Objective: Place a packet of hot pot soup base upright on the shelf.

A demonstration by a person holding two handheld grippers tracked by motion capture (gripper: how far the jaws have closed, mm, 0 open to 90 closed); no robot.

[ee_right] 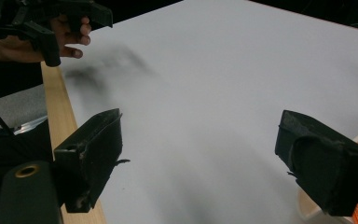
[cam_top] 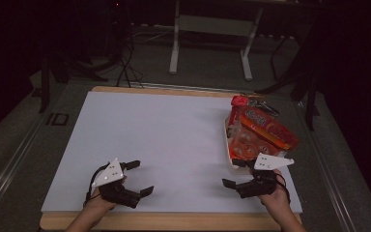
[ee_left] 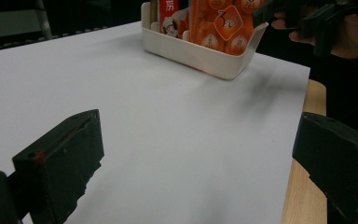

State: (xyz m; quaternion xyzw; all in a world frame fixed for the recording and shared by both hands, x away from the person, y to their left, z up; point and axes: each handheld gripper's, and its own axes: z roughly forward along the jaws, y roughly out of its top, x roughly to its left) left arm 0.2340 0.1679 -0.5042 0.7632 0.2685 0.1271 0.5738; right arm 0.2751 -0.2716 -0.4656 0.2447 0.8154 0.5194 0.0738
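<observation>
A white tray (cam_top: 228, 147) stands at the right side of the white board (cam_top: 164, 140), packed with orange and red snack packets (cam_top: 263, 128). My left gripper (cam_top: 140, 178) is held low near the board's front left, open, nothing between its jaws. My right gripper (cam_top: 234, 173) is open and empty at the front right, just in front of the tray's near corner. In the left gripper view my left gripper (ee_left: 196, 154) faces the tray (ee_left: 200, 53) and the packets (ee_left: 223, 23) across bare board. In the right gripper view my right gripper (ee_right: 200, 149) looks over the board, with the tray's corner (ee_right: 307, 205) beside its right jaw.
The board lies on a wooden table whose edge (cam_top: 169, 221) runs along the front. A pale table frame (cam_top: 210, 34) and cables stand on the dark floor beyond. The other hand and its gripper show far off: the right one (ee_left: 317, 18), the left one (ee_right: 46, 23).
</observation>
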